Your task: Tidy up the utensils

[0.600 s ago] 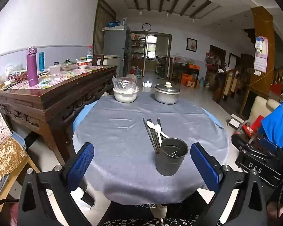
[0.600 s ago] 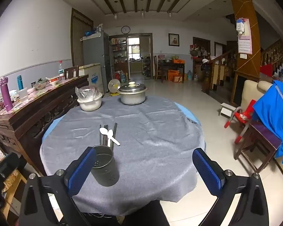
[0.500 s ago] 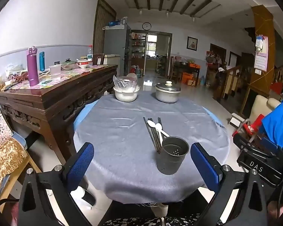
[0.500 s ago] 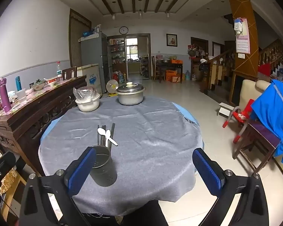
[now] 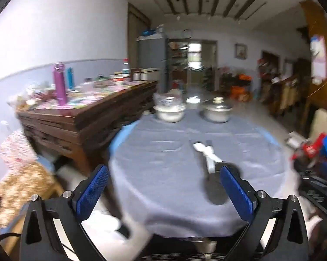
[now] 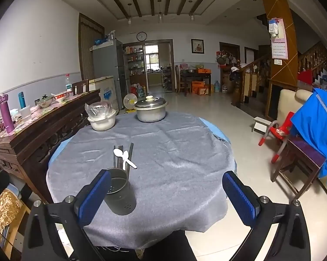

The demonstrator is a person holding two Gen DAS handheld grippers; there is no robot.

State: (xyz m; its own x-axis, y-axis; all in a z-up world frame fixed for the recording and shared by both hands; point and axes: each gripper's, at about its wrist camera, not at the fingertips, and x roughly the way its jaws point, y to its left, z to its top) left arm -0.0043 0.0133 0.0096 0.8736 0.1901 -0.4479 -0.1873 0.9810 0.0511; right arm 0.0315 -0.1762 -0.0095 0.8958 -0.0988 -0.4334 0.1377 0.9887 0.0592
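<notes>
Right wrist view: the right gripper [image 6: 164, 192] hangs over the near edge of a round table [image 6: 185, 163] draped in grey cloth, its blue-padded jaws spread wide with nothing between them. Just behind its left pad [image 6: 94, 195] stands a dark perforated utensil holder [image 6: 120, 192], upright and partly hidden by that pad. A little beyond the holder, ahead and to the left of the gripper's midline, two white spoons [image 6: 124, 157] lie across a bundle of dark chopsticks [image 6: 122, 156] flat on the cloth. Far ahead, at the table's opposite edge, sit a white bowl with a plastic bag in it [image 6: 101, 119] and a lidded metal pot [image 6: 150, 109].

The left wrist view is blurred. The left gripper [image 5: 164, 192] is likewise fully parted and holds nothing. The holder [image 5: 216, 187] shows as a dark smear just inside its right pad [image 5: 235, 195], with the spoons [image 5: 206, 152] ahead and right of centre. A carved wooden sideboard [image 5: 83, 119] stands off to the gripper's left, a purple bottle [image 5: 60, 84] on top
</notes>
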